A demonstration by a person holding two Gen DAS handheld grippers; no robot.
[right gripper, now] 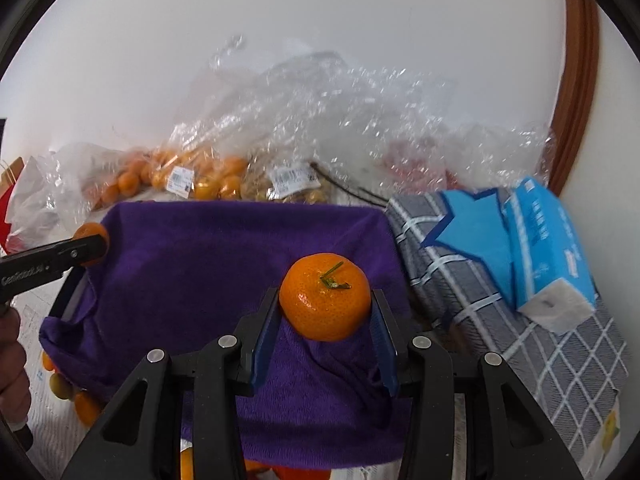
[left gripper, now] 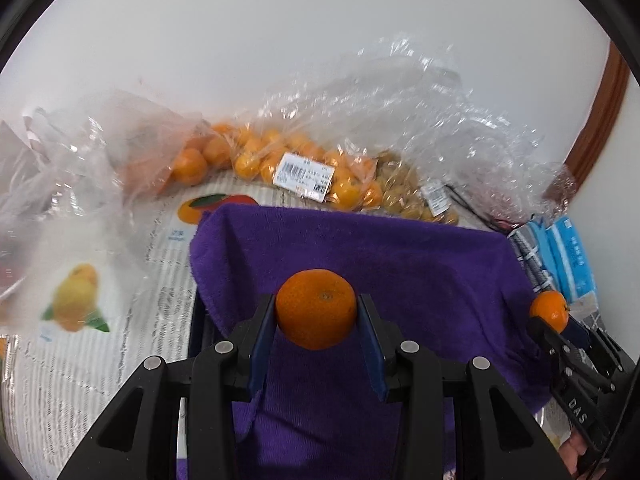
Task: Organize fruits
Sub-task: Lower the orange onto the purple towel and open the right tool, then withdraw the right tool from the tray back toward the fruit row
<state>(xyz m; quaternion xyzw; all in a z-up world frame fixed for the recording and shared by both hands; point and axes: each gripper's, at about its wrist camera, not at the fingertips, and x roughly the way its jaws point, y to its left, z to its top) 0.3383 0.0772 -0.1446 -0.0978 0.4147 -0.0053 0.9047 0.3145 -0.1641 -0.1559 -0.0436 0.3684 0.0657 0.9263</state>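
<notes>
Each camera sits just behind its own gripper, looking forward and slightly down along the fingers, close over the purple towel [left gripper: 400, 264]. The left view faces it from the left, the right view from the right. Both share the towel [right gripper: 224, 256], the bags [left gripper: 304, 172] along the wall, and each other's gripper.

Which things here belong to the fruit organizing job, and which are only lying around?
Belonging to the job:
- mandarin in the left tongs
- stemmed mandarin in the right tongs
- purple towel under them
- bagged oranges
- bag of small yellowish fruits

Only lying around:
- blue tissue pack
- grey checked cloth
- fruit-printed sheet
</notes>
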